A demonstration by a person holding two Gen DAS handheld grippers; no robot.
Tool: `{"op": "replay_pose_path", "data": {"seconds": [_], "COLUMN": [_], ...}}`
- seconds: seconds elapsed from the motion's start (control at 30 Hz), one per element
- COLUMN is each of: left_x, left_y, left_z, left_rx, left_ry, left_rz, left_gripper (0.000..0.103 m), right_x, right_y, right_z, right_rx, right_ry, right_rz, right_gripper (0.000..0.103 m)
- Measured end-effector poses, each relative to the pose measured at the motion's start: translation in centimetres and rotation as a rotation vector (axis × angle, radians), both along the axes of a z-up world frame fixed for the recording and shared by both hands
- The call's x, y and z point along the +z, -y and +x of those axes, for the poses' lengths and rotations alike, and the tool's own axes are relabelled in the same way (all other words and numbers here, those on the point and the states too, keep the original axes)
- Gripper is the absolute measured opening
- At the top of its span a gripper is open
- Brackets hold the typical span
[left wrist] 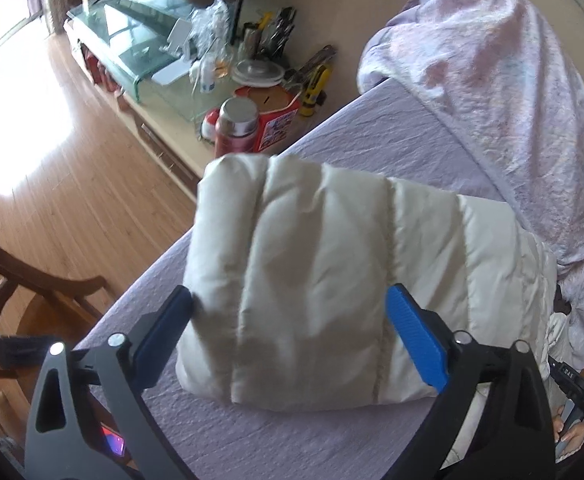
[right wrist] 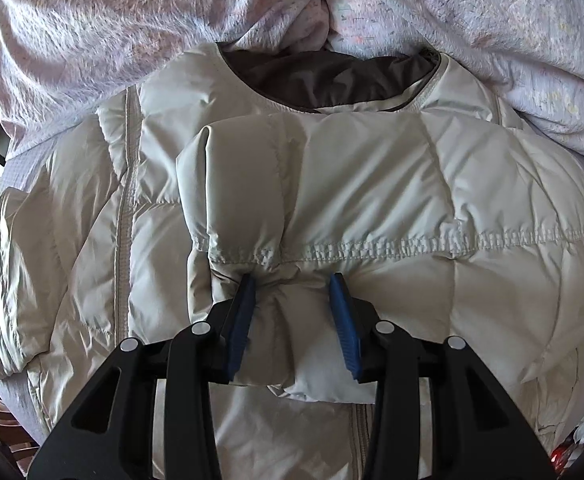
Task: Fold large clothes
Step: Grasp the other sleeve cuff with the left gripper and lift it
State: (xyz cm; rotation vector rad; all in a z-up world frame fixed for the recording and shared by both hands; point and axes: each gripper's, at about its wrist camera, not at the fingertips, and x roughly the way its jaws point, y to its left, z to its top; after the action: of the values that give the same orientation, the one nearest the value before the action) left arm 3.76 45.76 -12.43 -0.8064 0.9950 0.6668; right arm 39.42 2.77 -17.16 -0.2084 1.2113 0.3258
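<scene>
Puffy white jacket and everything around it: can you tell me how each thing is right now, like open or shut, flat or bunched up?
puffy jacket: lying on the bed, one sleeve folded across the chest.
sleeve: stretched out on the sheet, between the open jaws.
left gripper: open wide around the sleeve.
right gripper: shut on the folded sleeve's cuff end.
blanket: crumpled in a heap.
flask: upright, lid on.

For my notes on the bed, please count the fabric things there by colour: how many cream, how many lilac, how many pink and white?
Cream: 1, the puffer jacket
Lilac: 1, the bed sheet
Pink and white: 1, the fluffy blanket
Total: 3
</scene>
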Motion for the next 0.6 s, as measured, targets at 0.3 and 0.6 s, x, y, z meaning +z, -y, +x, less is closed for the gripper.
{"op": "replay_pose_path", "data": {"seconds": [0.3,0.6], "left_x": [-1.4,-1.2], "left_y": [0.2,0.5], "left_z": [-0.5,-1.3], "left_rx": [0.024,0.048], "left_ry": [-0.012,0.045], "left_rz": [-0.004,-0.011], "left_gripper": [0.082,0.038], "right_x": [0.0,0.0], "right_y": [0.5,0.4], "right_z": [-0.4,-0.5], "right_rx": [0.003,0.004], "right_ry": [0.016,0.032], "right_rz": [0.018,0.024], "right_gripper": [0.042,0.042]}}
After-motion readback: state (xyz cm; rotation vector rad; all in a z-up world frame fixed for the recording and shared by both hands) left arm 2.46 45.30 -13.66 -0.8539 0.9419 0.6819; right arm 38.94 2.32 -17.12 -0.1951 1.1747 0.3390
